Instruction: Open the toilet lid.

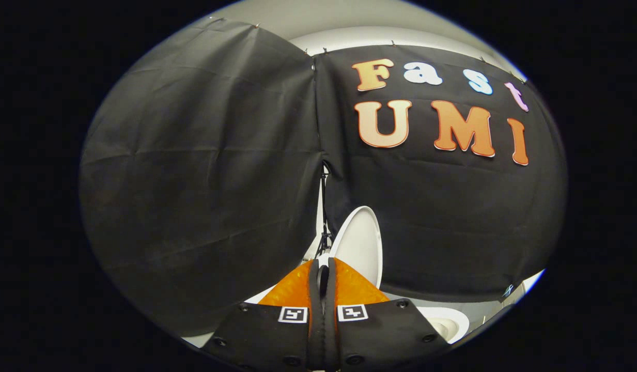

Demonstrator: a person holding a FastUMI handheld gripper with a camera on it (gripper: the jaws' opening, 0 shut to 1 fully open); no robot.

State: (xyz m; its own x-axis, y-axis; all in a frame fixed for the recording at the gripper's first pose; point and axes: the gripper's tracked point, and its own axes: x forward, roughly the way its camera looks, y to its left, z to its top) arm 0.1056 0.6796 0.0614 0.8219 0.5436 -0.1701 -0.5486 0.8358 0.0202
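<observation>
Tongs (323, 271) sitting closed together, gripping nothing. Toilet lid (360, 243) standing raised just beyond the tips, leaning toward the black cloth wall (204, 181); bowl (447, 323) showing below. Risk: a nudge while retreating could be tipping the lid back down.

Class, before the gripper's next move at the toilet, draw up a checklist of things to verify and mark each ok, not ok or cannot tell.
1. Toilet lid raised: ok, it stands upright beyond the fingers.
2. Gripper free of the lid: ok, fingers closed together with nothing visibly between them.
3. Toilet bowl exposed: ok, its rim shows beside the fingers.
4. Lid resting securely against a support: cannot tell.
5. Seat position: cannot tell, hidden behind the gripper.
</observation>
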